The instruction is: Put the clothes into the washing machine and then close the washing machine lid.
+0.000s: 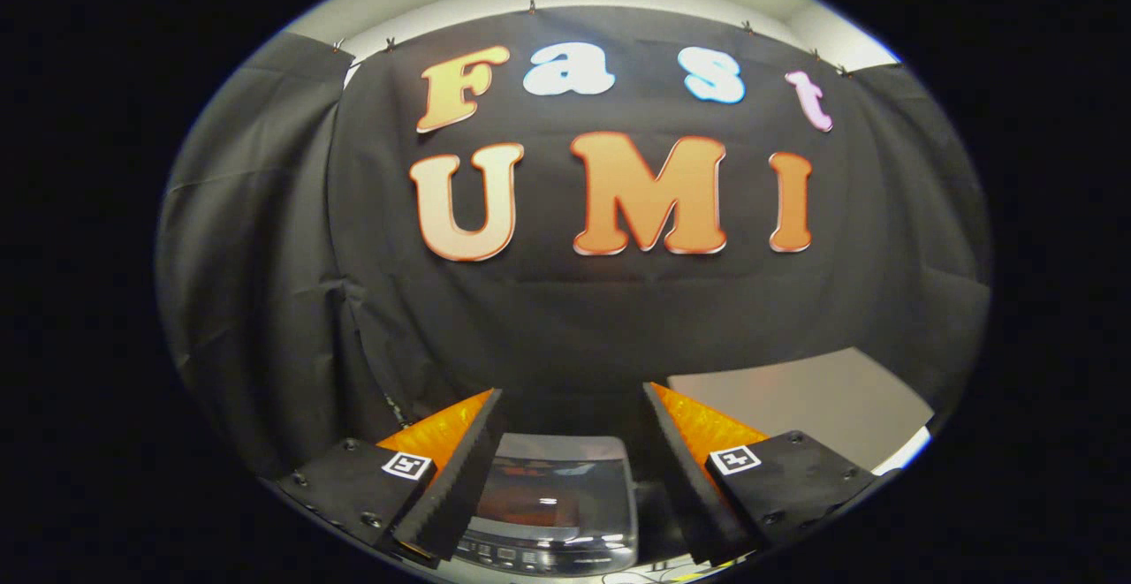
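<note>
Gripper (573,416) hangs spread wide, nothing betw. its fingers, aimed at the booth's back wall. Washer (552,500) sits low and just ahead, framed in the gap betw. the fingers, its dark lid (546,496) apparently down. No clothes visible. Next move likely calls for tipping down toward the washer.

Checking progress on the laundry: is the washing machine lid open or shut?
Shut, it seems: the washing machine lid lies flat on top, between and below the open gripper fingers, which hold nothing.
</note>
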